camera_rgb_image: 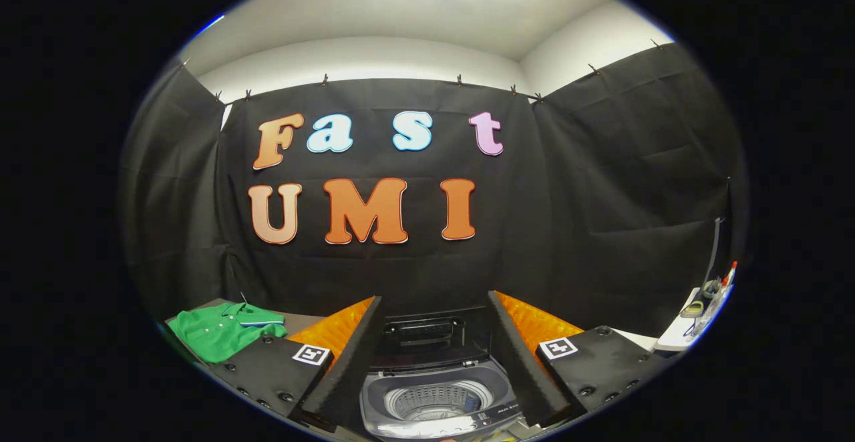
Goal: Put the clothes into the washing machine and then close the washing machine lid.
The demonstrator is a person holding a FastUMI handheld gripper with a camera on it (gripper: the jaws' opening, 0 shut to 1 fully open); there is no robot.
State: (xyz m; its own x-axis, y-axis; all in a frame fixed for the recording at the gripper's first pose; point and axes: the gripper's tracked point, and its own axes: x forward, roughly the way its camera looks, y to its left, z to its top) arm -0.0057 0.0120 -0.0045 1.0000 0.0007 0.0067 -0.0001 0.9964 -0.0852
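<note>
Hovering above the washing machine (pixel 437 395), the gripper (pixel 434 355) holds its fingers spread wide with nothing between them, framing the raised lid (pixel 427 335) and bare drum, which look ready for loading. Left of the machine lies the green shirt (pixel 224 330), unobstructed; clutter sits on a white surface (pixel 674 342) far right.

washing machine (pixel 434 395): 1 | green shirt (pixel 224 330): 1 | tongs (pixel 434 362): 1, fingers spread apart, holding nothing

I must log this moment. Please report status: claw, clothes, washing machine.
Claw open, holding nothing. Green shirt on surface beside left finger, untouched. Washing machine between fingers, lid up, drum looks empty. Nothing blocking.
</note>
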